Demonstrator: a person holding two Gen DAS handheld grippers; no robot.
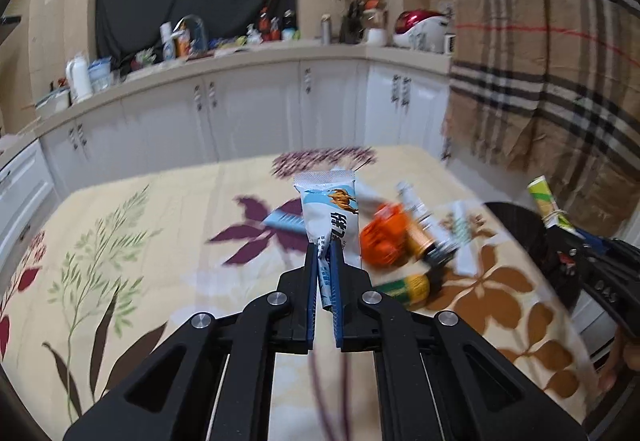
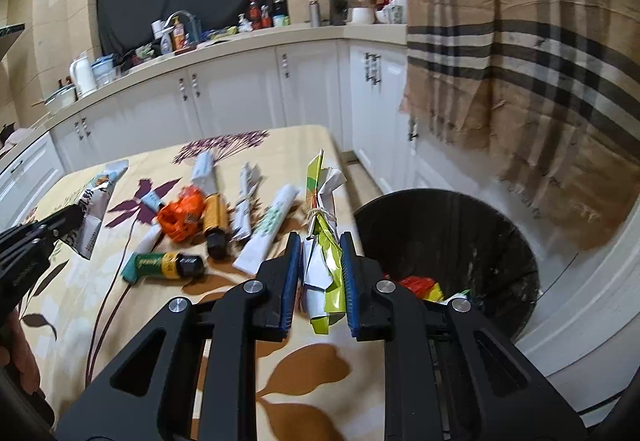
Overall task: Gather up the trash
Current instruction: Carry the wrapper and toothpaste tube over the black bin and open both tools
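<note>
My left gripper (image 1: 324,253) is shut on a white and blue snack wrapper (image 1: 330,209) and holds it upright above the table; it also shows in the right wrist view (image 2: 94,209). My right gripper (image 2: 320,245) is shut on a green, yellow and white wrapper bundle tied with string (image 2: 324,237), held at the table's right edge beside the black trash bin (image 2: 448,241). The bin holds some coloured trash (image 2: 420,287). An orange crumpled wrapper (image 2: 182,215), a green tube (image 2: 160,265), a brown bottle (image 2: 216,223) and several white wrappers lie on the table.
The table has a cream floral cloth (image 2: 80,301). A checked fabric over cardboard (image 2: 520,61) hangs behind the bin. White kitchen cabinets (image 2: 240,93) with a cluttered counter run along the back. A hand (image 2: 20,357) shows at the left edge.
</note>
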